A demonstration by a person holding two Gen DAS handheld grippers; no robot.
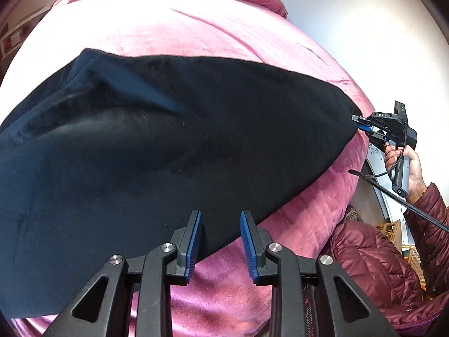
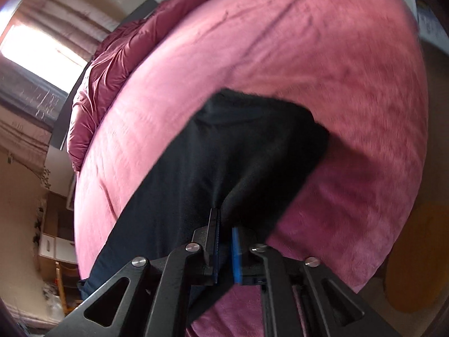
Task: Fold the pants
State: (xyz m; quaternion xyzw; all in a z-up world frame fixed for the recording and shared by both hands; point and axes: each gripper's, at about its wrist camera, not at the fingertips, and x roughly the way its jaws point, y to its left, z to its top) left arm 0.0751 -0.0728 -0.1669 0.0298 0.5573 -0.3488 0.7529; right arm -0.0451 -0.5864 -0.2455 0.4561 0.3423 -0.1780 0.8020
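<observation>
Black pants point(image 1: 157, 140) lie spread across pink bed point(image 1: 174, 28), one end lifted twd the bed's edge. Right gripper point(image 2: 224, 241) is clamped on a fold of the fabric, pads nearly together w/ cloth pinched betw them; in left wrist view it point(image 1: 362, 125) grips the pants' far corner. Left gripper point(image 1: 220, 241) hangs over pants' near edge, jaws apart, nothing in them. Maroon duvet point(image 2: 106, 78) bunched at bed's far end.
</observation>
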